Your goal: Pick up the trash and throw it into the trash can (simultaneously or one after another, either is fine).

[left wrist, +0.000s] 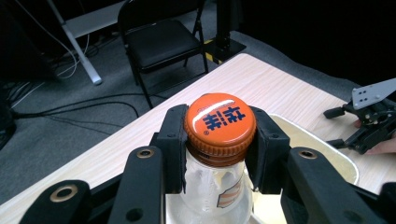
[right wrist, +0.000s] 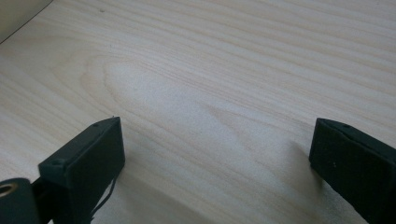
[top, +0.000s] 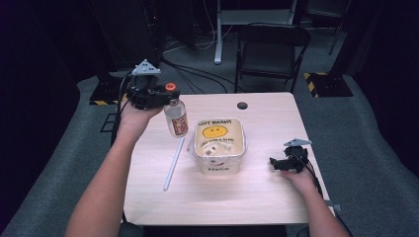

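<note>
One bottle (top: 176,117) is the business here: clear, orange-capped, hanging left of centre in the high view, its base clear of the table (top: 257,192) and just left of the white tub (top: 220,165). The left gripper (left wrist: 219,140) clamps its neck just under the cap (left wrist: 220,123), a pad on each side. I judge this the carry step; next it likely needs a short swing right, then a lowering into the tub. The left forearm reaches up from the bottom edge, wrist bent inward. At lower right the right gripper (top: 276,163) rests low over bare wood, jaws spread wide, nothing between them.
</note>
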`<state>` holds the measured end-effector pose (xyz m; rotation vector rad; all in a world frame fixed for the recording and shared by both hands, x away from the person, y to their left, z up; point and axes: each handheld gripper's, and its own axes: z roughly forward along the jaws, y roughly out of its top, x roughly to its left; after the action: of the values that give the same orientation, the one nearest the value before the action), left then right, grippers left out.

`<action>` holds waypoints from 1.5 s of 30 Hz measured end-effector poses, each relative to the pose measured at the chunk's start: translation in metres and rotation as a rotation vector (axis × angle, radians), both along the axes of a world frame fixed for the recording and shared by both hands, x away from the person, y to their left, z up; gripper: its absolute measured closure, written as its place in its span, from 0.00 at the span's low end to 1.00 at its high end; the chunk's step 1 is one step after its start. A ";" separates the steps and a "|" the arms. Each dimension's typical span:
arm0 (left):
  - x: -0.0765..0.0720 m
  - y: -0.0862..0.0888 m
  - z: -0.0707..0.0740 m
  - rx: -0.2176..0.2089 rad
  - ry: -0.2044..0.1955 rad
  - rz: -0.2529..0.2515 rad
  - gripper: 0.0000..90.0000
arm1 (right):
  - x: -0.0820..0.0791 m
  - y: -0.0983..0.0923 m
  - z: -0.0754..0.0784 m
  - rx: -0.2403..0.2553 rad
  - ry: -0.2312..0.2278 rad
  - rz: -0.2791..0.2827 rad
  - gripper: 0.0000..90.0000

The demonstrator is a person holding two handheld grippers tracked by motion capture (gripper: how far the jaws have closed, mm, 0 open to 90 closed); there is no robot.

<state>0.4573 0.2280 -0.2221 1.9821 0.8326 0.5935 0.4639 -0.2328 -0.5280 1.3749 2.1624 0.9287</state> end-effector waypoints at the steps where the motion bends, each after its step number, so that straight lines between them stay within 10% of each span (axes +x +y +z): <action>1: 0.001 -0.002 0.001 -0.001 -0.001 -0.003 0.69 | 0.000 0.000 0.000 0.000 0.001 0.000 0.03; 45: 0.020 -0.080 -0.009 -0.023 0.011 -0.114 0.70 | 0.000 0.000 0.000 -0.001 -0.002 0.005 0.03</action>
<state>0.4776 0.1478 -0.2309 1.9981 0.7242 0.5055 0.4641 -0.2330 -0.5279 1.3680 2.1655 0.9306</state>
